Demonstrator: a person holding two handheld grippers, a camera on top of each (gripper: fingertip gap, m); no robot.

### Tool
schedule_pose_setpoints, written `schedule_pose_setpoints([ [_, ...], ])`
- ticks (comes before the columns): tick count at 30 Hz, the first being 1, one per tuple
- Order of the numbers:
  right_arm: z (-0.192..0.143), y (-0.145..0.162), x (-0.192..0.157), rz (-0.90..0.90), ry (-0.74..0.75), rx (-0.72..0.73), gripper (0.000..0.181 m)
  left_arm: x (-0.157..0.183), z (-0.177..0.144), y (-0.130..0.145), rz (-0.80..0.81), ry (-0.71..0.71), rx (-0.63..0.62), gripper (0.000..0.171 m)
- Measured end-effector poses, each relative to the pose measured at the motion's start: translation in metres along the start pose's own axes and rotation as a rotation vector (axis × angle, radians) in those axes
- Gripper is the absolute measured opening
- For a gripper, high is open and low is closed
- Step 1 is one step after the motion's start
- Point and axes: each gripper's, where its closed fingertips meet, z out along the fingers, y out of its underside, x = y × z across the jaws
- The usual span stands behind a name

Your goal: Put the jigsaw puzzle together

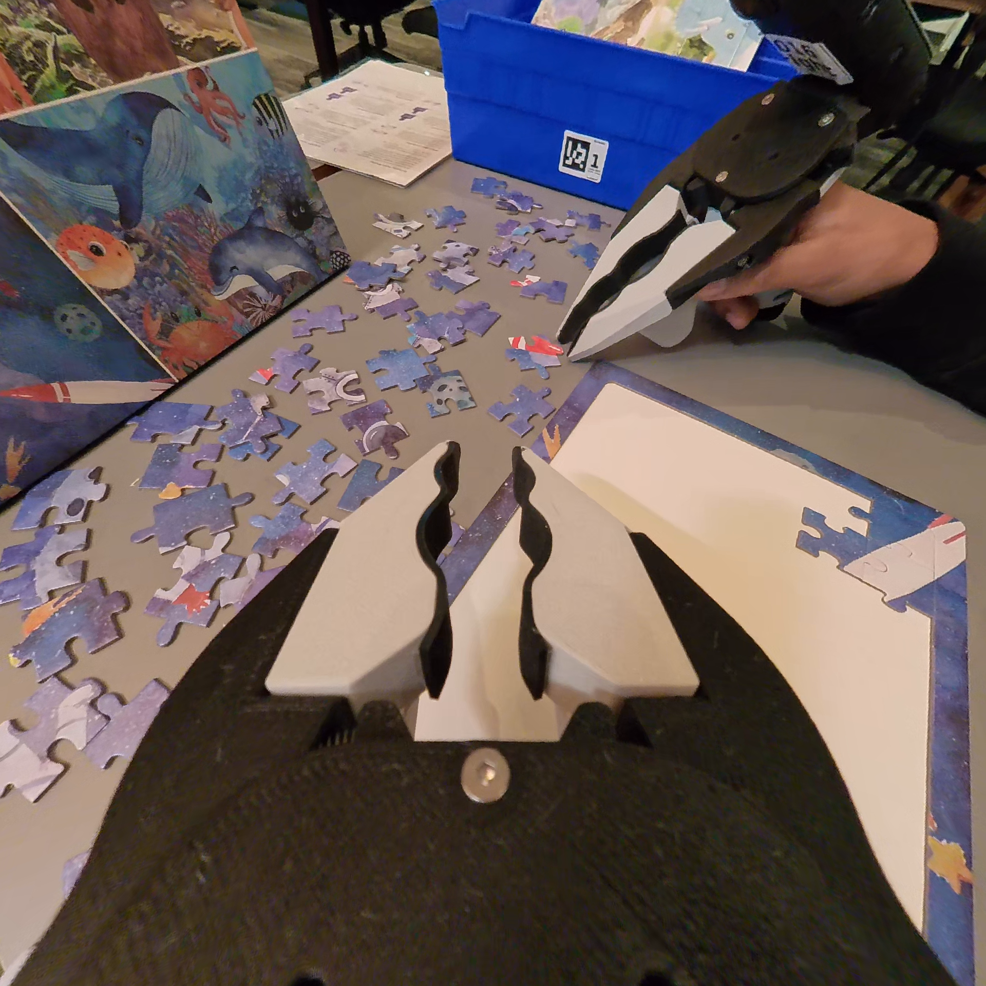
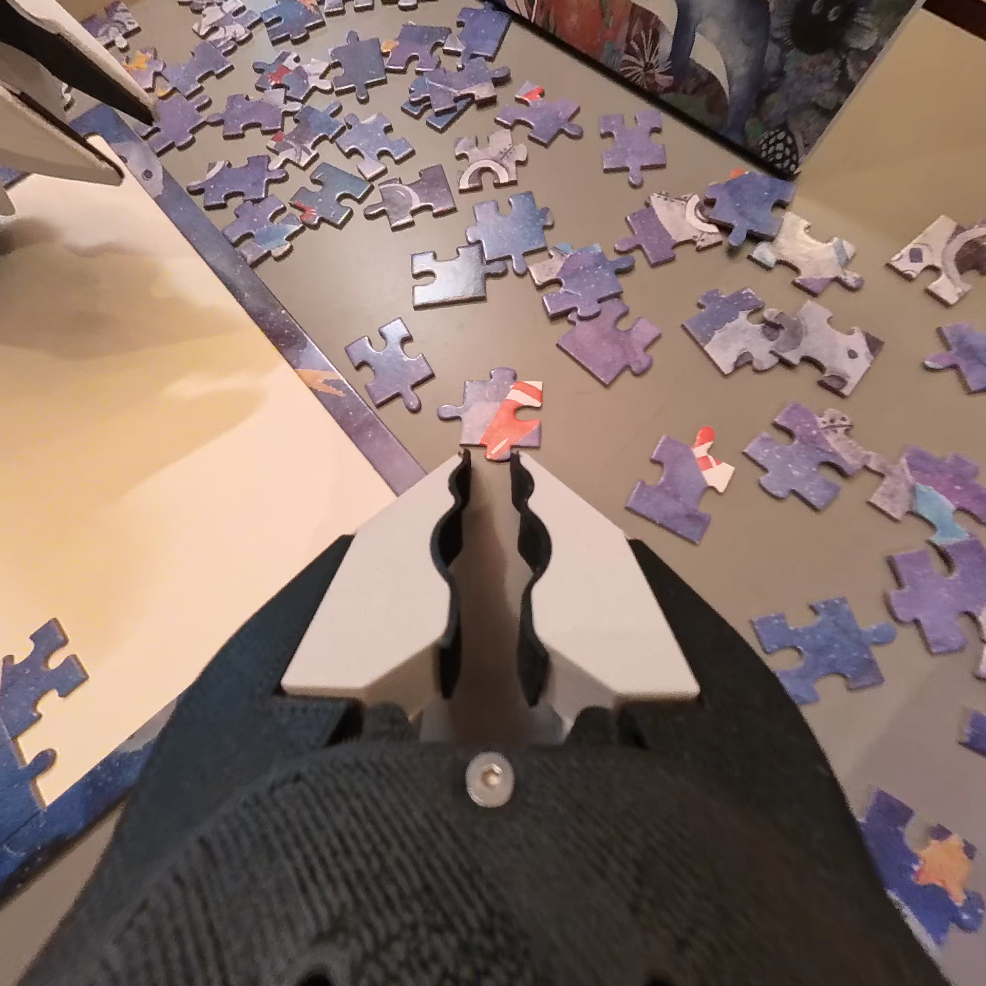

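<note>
Right hand-held gripper (image 2: pixel 488 454), jaws narrowly parted and empty, tips at the red-marked puzzle piece (image 2: pixel 501 419) on the tabletop (image 2: pixel 533 341) beside the puzzle frame (image 2: pixel 347 405); left hand-held gripper (image 1: pixel 485 453) likewise parted, empty.

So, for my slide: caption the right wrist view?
Open right gripper poised at a red-and-purple puzzle piece beside the puzzle frame.
</note>
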Motion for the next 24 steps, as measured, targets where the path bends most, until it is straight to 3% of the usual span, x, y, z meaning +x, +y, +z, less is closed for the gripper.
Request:
schedule_pose_setpoints([
  [4,0.002,0.0,0.001,-0.006,0.023,-0.01,0.0,0.001,0.001,0.001,0.006,0.0,-0.004,0.019],
  [10,0.012,-0.008,-0.016,0.008,-0.042,0.007,0.0,0.001,0.001,0.0,0.001,0.001,-0.002,0.019],
  [15,0.019,-0.022,-0.033,-0.02,-0.092,0.044,0.009,0.003,0.002,0.001,0.007,0.006,-0.009,0.019],
  [24,0.011,-0.024,-0.009,-0.034,0.001,0.079,0.024,0.002,0.001,0.0,0.005,0.005,-0.003,0.019],
])
